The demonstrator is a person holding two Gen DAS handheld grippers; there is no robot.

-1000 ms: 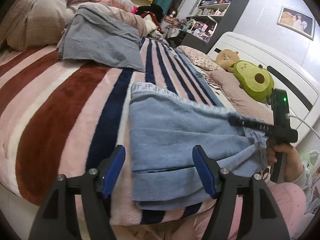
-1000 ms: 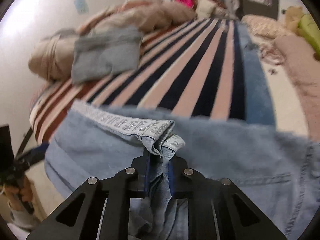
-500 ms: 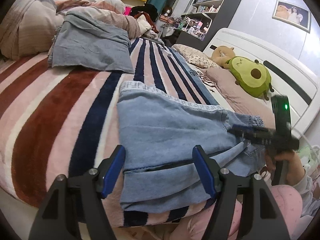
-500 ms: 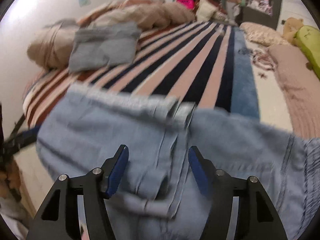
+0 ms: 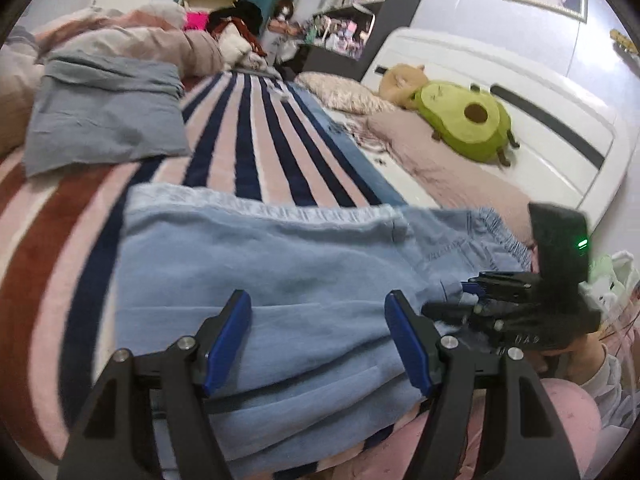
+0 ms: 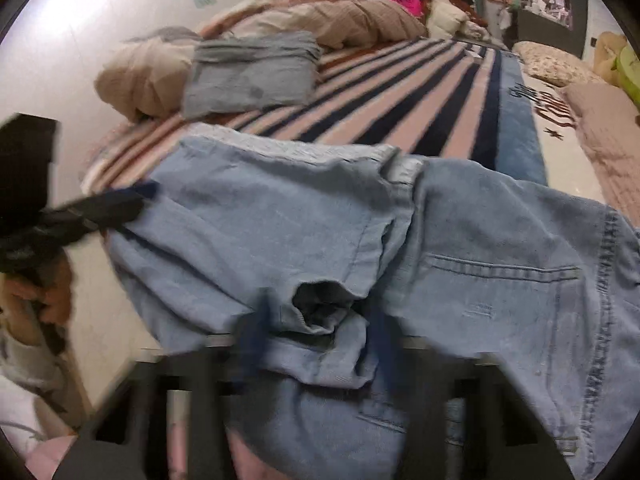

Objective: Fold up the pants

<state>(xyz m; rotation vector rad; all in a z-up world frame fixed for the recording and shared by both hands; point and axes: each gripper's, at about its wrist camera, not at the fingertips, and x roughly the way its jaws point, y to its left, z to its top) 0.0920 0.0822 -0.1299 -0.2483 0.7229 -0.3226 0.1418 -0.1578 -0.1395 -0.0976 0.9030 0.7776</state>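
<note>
The light blue denim pants (image 5: 280,264) lie folded over on the striped blanket near the bed's front edge; in the right wrist view (image 6: 460,240) a back pocket and a rumpled fold show. My left gripper (image 5: 318,340) is open and empty just above the pants' near edge. My right gripper (image 6: 316,336) is blurred by motion, open, its fingers on either side of the rumpled fold without holding it. It also shows in the left wrist view (image 5: 460,300) at the pants' right side.
A folded grey garment (image 5: 104,120) lies farther back on the striped blanket (image 5: 248,140), with a bundled duvet (image 6: 320,12) behind. An avocado plush (image 5: 464,124) lies by the white headboard (image 5: 520,92). Shelves (image 5: 348,24) stand at the far wall.
My right gripper let go of the pants' hem, opened, and drew back toward the near edge. The hem now lies flat. My left gripper stayed open and shifted slightly right.
</note>
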